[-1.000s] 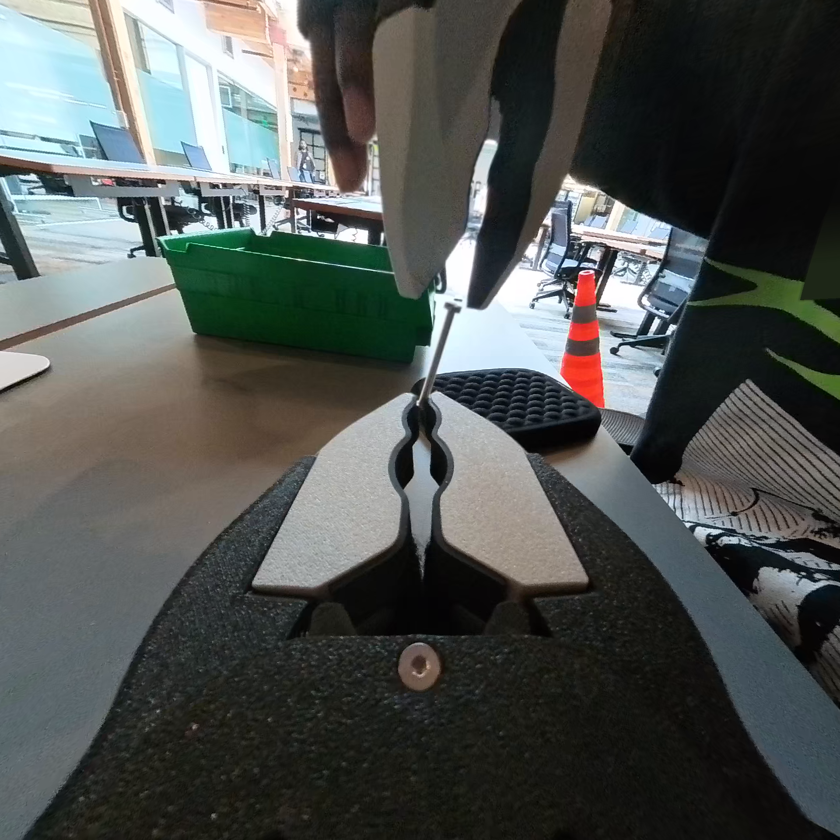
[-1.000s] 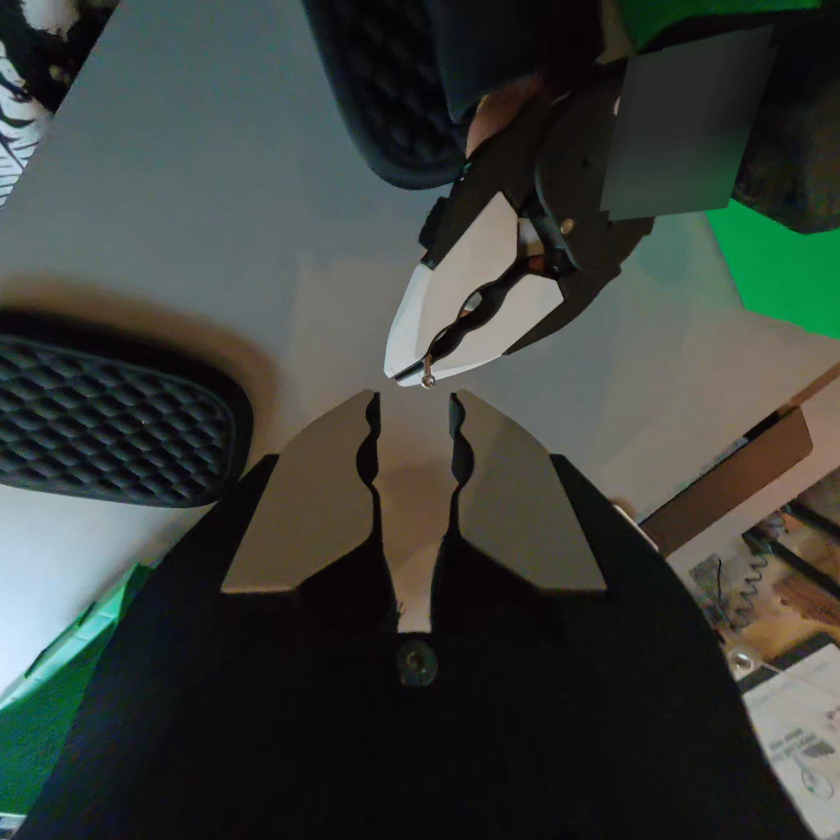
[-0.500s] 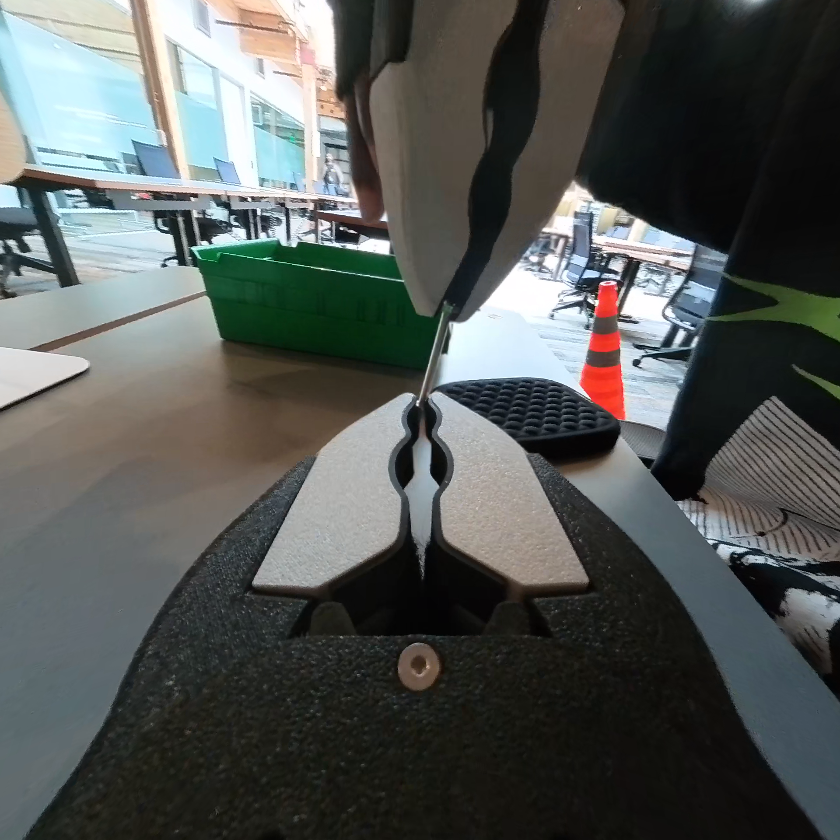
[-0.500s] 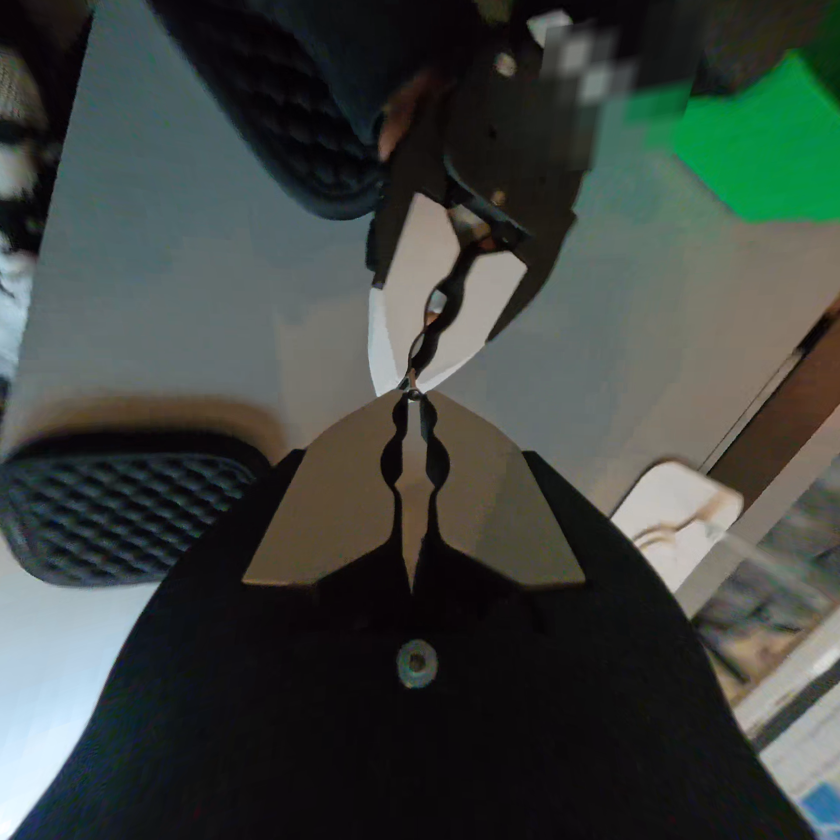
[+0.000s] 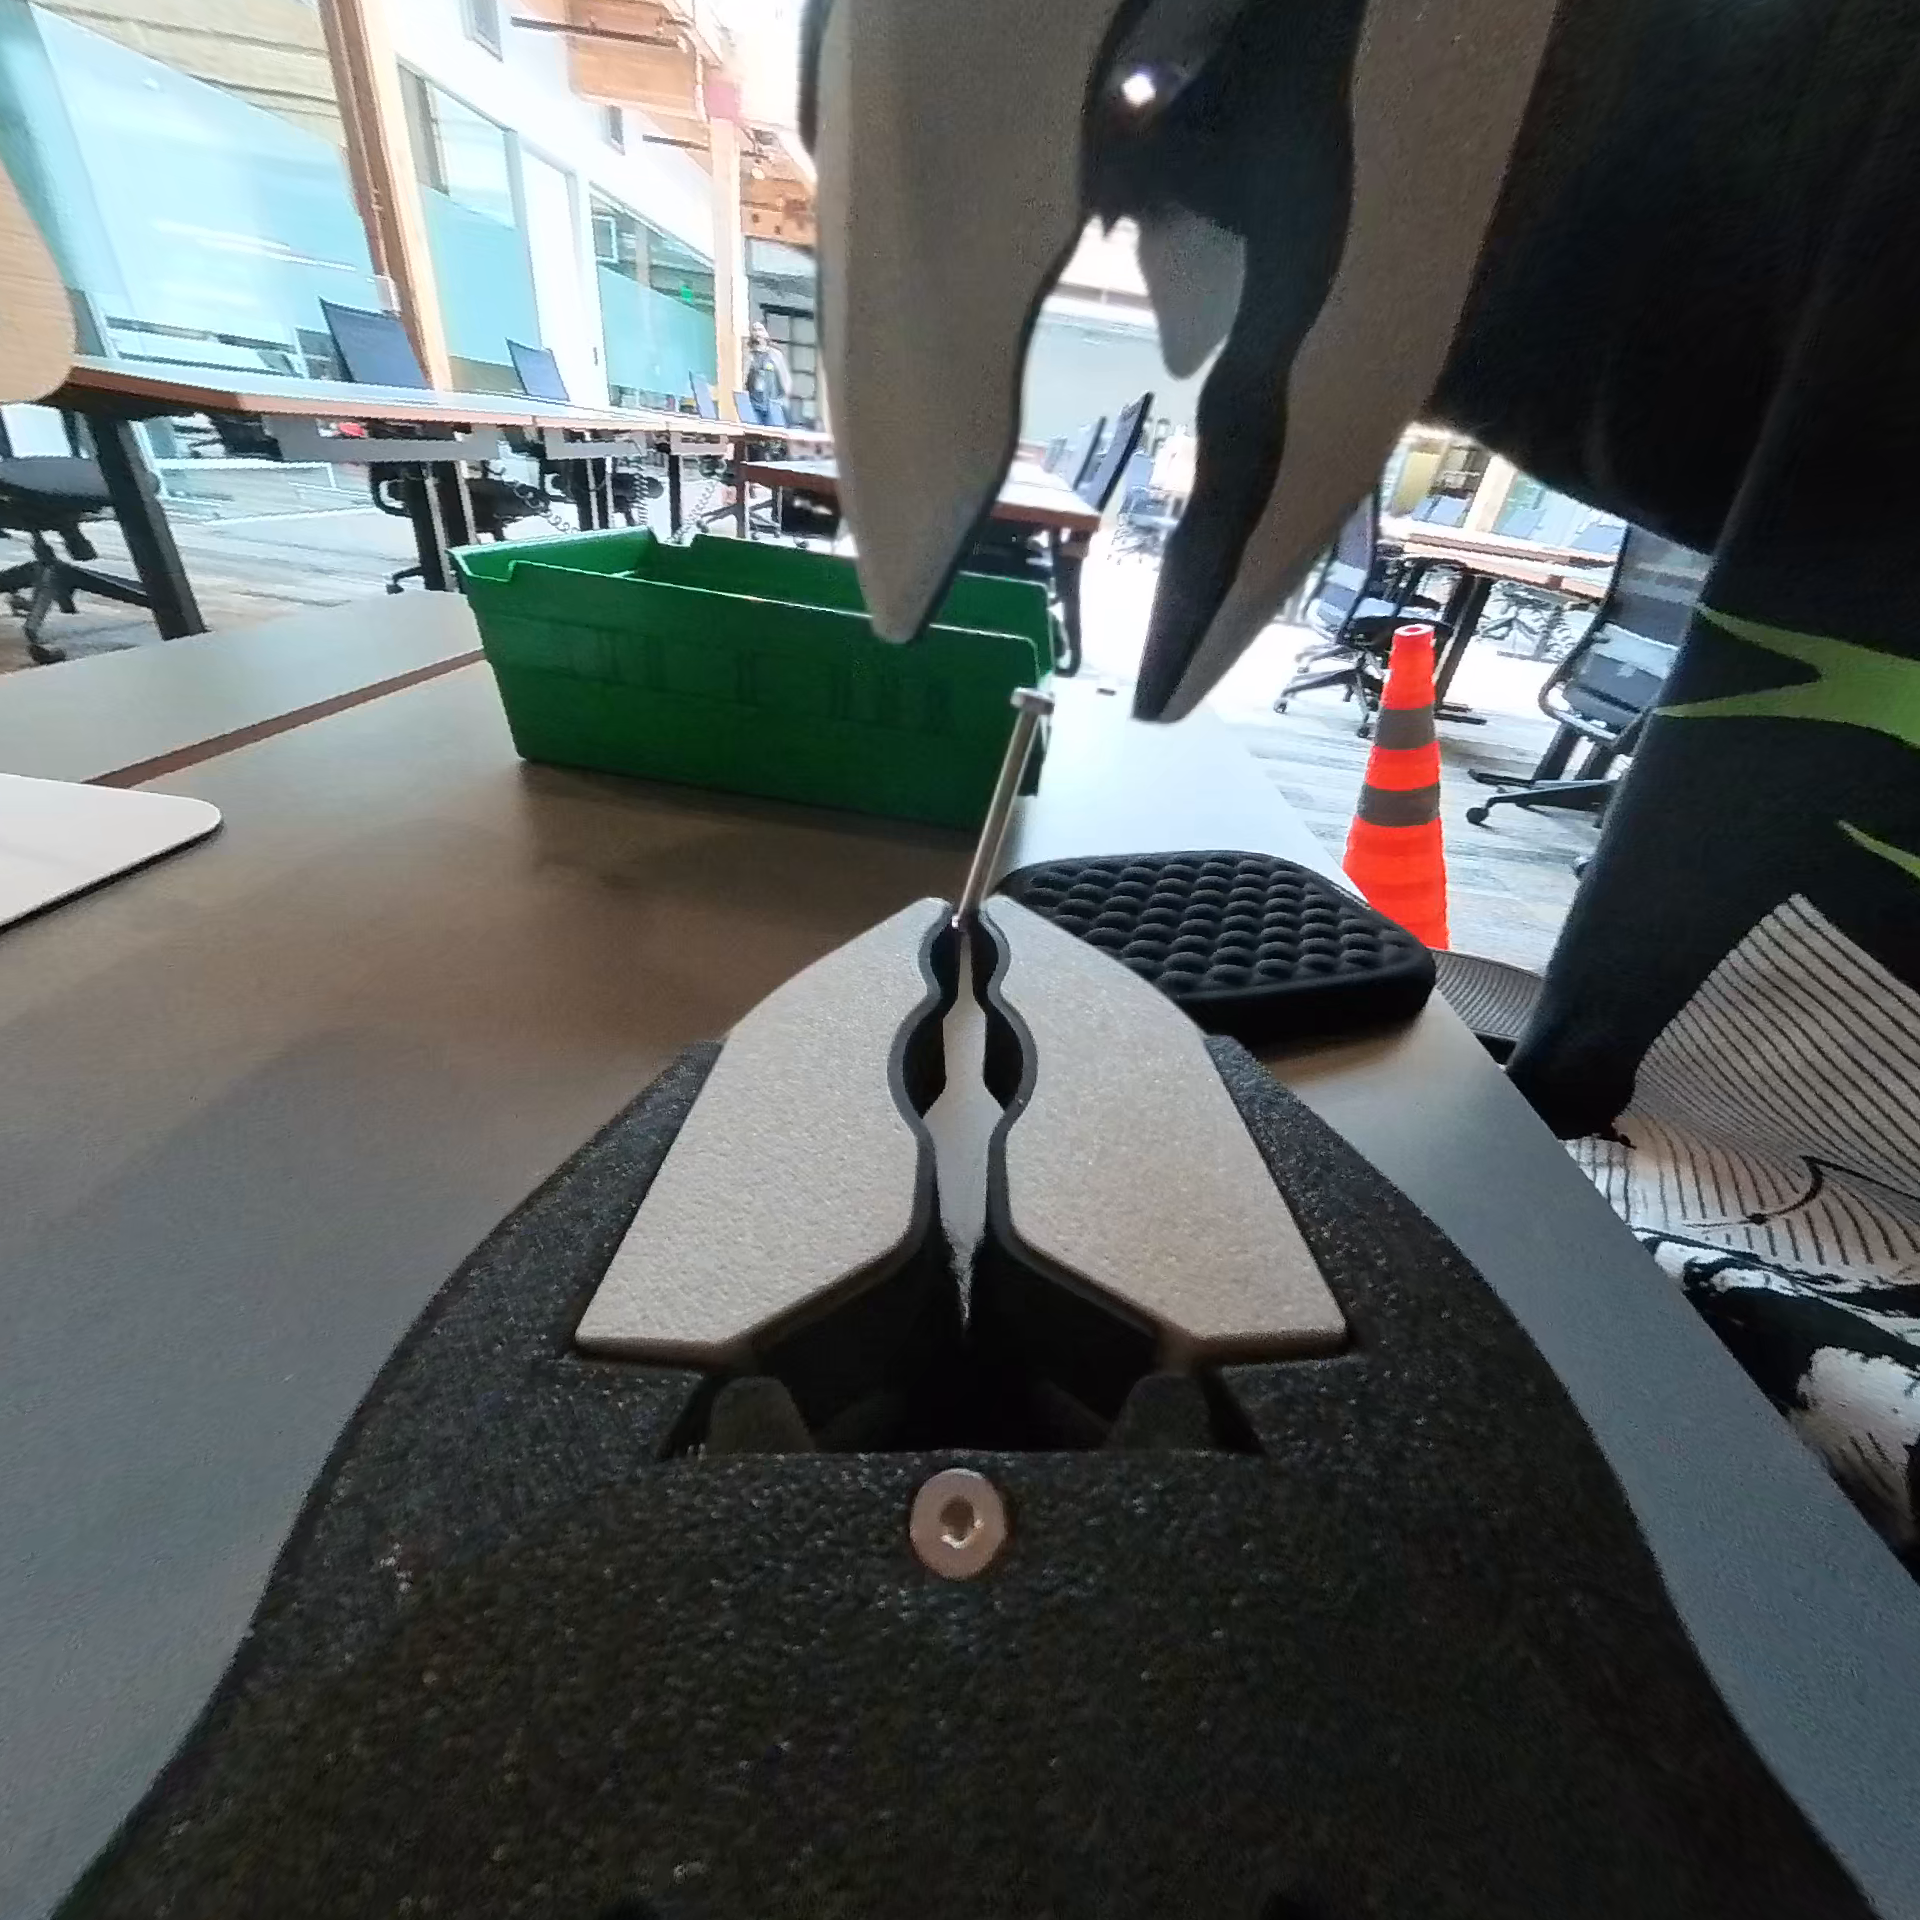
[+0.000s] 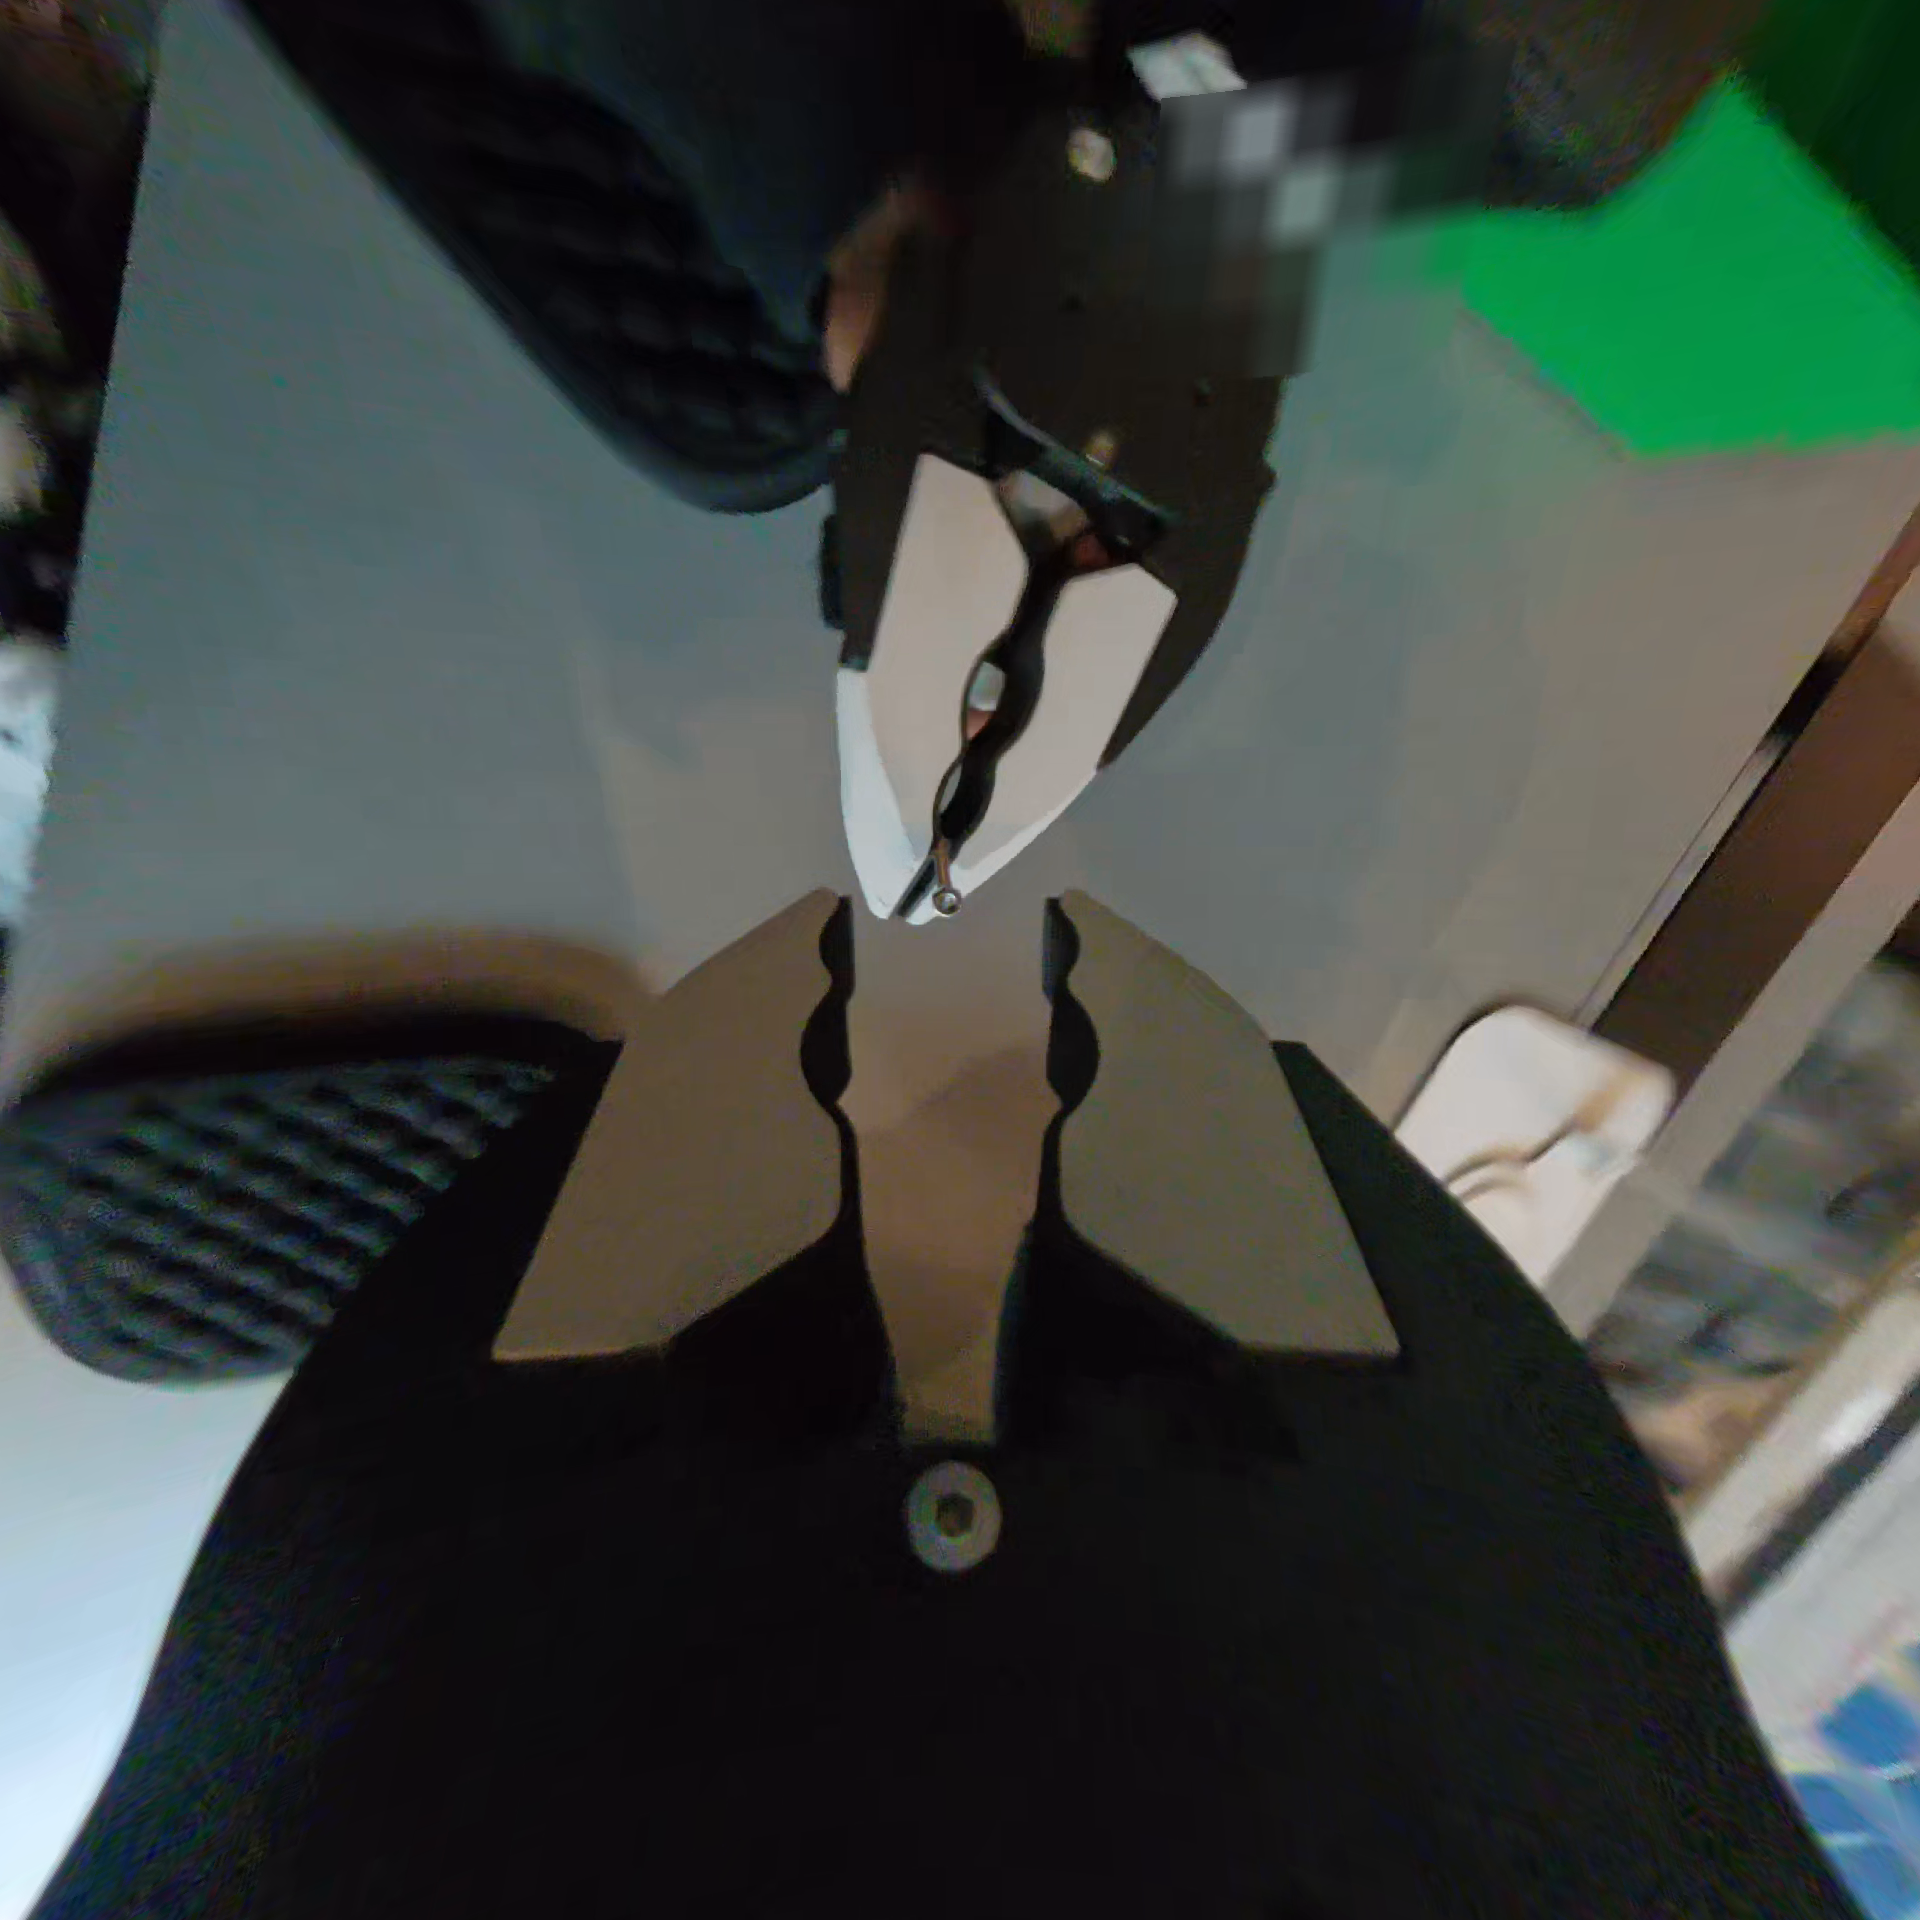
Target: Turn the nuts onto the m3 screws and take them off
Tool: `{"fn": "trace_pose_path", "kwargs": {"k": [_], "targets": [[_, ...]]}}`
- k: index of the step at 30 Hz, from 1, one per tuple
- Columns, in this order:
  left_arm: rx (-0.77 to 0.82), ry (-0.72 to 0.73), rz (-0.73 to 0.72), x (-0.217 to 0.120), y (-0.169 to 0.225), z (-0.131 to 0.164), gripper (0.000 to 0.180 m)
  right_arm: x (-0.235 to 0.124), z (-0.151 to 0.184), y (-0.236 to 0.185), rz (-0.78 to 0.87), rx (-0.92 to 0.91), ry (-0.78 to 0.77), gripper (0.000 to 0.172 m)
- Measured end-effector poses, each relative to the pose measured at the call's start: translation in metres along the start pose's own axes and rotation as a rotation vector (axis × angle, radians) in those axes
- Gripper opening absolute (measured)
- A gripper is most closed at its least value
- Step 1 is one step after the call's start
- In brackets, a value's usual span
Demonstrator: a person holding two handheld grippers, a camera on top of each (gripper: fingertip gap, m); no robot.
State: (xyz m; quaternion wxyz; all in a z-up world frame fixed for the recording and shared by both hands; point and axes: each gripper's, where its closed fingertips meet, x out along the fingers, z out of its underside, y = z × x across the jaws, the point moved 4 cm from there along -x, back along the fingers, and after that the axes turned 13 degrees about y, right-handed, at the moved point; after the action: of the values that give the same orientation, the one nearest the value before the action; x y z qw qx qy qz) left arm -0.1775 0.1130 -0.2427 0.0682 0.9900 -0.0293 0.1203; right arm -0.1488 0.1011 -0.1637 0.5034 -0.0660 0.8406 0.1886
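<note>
- Screw [image 5: 1000, 805]: lower shank hidden between the closed fingertips of the left gripper [image 5: 966, 920]; whether a nut sits on it is too small to tell.
- Right gripper [image 5: 1023, 665]: upper body cut off by the top edge.
- Black honeycomb pad [image 6: 260, 1184]: blurred, cut by the left edge.
- Green bin [image 6: 1704, 301]: blurred and cropped in the right wrist view.

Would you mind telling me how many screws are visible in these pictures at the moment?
1: a single screw is clamped at its lower end in the left gripper, its head pointing up beneath the open right gripper. Others may lie hidden inside the green bin.
</note>
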Motion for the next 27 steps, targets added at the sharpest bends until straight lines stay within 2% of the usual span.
{"fn": "trace_pose_path", "kwargs": {"k": [1,3,6,15,17,27], "targets": [[-0.009,0.001,0.007,0.0,0.001,0.0,0.001,-0.002,-0.001,-0.001,-0.032,-0.109,0.002,0.031],[-0.019,0.004,0.017,0.0,0.001,0.0,0.001,-0.003,-0.004,-0.004,-0.09,-0.274,0.016,0.026],[-0.029,0.006,0.03,0.0,0.002,0.0,0.001,-0.001,-0.003,-0.002,-0.14,-0.379,-0.004,0.019],[-0.038,0.001,0.049,0.001,0.004,0.0,0.001,0.006,-0.002,-0.001,-0.164,-0.408,-0.013,0.005],[-0.031,0.006,0.04,0.001,0.004,0.0,0.001,0.006,-0.002,0.001,-0.133,-0.302,-0.021,0.005],[0.01,-0.003,0.003,0.001,0.001,0.0,0.001,0.004,0.007,0.002,0.125,0.487,-0.095,0.004]]}}
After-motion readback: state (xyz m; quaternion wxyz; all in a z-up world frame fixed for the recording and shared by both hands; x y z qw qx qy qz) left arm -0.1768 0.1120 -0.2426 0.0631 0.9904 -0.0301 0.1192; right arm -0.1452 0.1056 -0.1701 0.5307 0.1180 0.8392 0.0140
